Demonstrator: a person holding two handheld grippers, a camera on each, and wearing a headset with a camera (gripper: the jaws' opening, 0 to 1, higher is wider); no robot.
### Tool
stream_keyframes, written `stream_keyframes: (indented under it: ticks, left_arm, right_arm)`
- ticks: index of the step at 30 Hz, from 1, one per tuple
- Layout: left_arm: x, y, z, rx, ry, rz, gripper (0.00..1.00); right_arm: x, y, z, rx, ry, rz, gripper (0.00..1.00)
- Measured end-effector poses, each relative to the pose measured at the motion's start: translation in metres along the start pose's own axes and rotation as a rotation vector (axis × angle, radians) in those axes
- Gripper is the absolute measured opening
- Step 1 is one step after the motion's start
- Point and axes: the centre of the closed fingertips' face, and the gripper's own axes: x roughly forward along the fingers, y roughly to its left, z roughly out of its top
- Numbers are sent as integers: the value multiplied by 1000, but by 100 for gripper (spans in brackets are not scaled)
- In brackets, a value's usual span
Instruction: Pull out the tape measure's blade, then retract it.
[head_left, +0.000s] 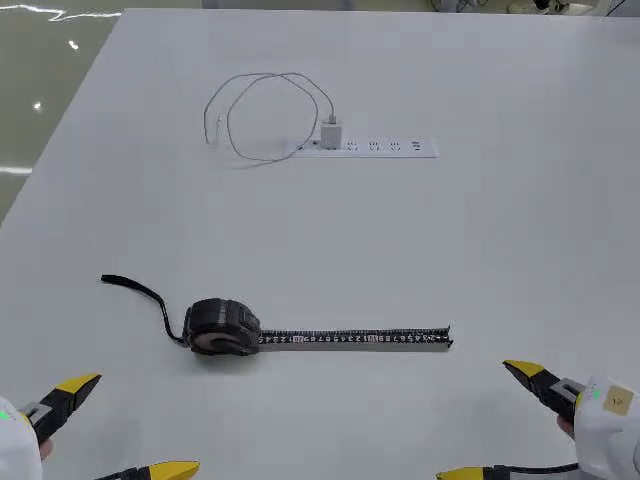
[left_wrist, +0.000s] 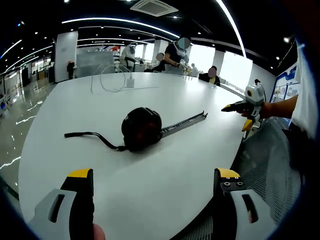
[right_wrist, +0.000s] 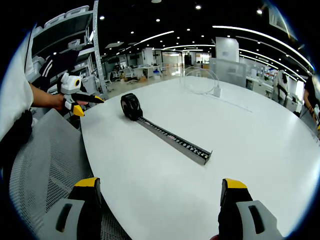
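Head view: tape measure (head_left: 222, 327) lies on its side on the white table (head_left: 520, 230), near the front edge, approx btwn the two grippers. Blade (head_left: 355, 338) is out, flat on the top, running to the person's right. Strap (head_left: 140, 293) trails off the opposite way. Blade holds out w/ nothing gripping it, so prob the lock is on; pull-out looks done, retract not yet. Left gripper (head_left: 130, 425) sits low at front left, clear of the tape measure. Right gripper (head_left: 487, 420) is at front right, near the blade's hook end, not touching. Both have jaws wide apart, nothing in them. Power strip (head_left: 370, 147) w/ charger (head_left: 331, 132) and looped cable (head_left: 262, 115) lie far back, well apart from the work.

Left gripper view: own jaws spread wide, empty, aimed at the tape measure (left_wrist: 142, 128) ahead, apart from it. Lined up, I'd say, to pin the body. Blade (left_wrist: 184, 122) runs off toward the right gripper (left_wrist: 234, 116), held roughly level at the table edge.

Right gripper view: jaws parted, empty. Blade (right_wrist: 172, 137) lies diagonal, hook end nearest, no contact. Tape measure (right_wrist: 131, 106) is at the far end, left gripper (right_wrist: 89, 105) near it, off the edge. Pose prob suits guiding the blade back in.
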Motion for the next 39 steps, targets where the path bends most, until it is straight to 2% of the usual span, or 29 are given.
stream_keyframes:
  ticks: [5, 17, 39]
  left_arm:
    - [-3, 3, -1, 9, -2, 19, 99]
    - [-6, 1, -8, 6, 14, 10, 99]
    - [-6, 1, -8, 0, 18, 7, 99]
  right_arm:
    - [-2, 1, -4, -4, 8, 3, 99]
    - [-7, 3, -11, 17, 3, -15, 99]
    - [-5, 6, -10, 20, 6, -4, 99]
